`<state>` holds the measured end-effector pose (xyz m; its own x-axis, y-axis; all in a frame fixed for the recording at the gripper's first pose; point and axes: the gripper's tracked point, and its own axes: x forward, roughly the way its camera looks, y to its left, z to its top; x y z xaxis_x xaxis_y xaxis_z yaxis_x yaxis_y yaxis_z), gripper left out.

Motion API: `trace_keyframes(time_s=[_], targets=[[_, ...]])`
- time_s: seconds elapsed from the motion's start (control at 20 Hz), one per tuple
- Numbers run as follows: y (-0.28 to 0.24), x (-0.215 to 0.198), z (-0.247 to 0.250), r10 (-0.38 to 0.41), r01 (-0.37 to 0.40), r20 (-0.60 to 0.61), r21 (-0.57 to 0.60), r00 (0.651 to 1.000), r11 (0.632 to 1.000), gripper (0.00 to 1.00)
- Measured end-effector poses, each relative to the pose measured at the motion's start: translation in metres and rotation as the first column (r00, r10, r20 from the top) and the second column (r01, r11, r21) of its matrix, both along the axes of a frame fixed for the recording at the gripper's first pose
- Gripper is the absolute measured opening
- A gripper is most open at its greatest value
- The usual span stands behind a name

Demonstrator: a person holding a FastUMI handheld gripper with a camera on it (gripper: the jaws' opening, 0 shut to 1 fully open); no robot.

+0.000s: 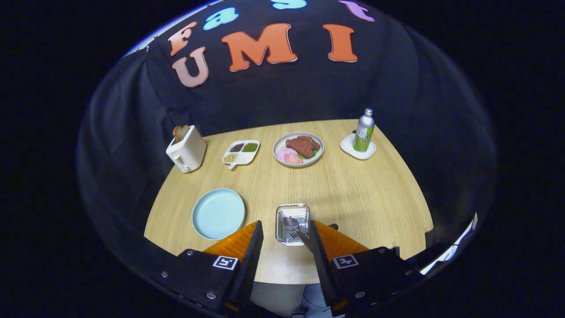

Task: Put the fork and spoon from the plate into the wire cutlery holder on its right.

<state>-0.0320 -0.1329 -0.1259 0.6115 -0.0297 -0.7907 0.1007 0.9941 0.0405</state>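
Gripper [284,234]: spread, empty | spoon [290,222], fork [295,234]: in holder [282,211], between fingers | plate [218,213]: bare, left of holder | step: likely withdrawal; lift straight, avoid snagging rim.

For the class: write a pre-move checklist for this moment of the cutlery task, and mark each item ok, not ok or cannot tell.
1. Gripper open: ok, fingers spread, nothing pressed between them.
2. Spoon in the wire cutlery holder: ok, its bowl lies inside.
3. Fork in the holder: ok, beside the spoon, handle reaching out toward one finger.
4. Blue plate emptied: ok.
5. Fork handle free of the finger: cannot tell.
6. Holder flat on the table: ok.
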Motion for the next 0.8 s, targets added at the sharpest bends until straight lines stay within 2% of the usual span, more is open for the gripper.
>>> trace_keyframes(time_s=[0.15, 0.35, 0.55, 0.8], targets=[[0.008, 0.019, 0.033, 0.037, -0.036, 0.181, -0.006, 0.983, 0.999, 0.64], [0.020, 0.039, 0.070, 0.076, -0.066, 0.395, -0.038, 0.915, 0.997, 0.68], [0.035, 0.048, 0.099, 0.129, -0.082, 0.546, -0.110, 0.828, 0.991, 0.73], [0.061, 0.043, 0.134, 0.177, -0.068, 0.695, -0.182, 0.697, 0.981, 0.78]])
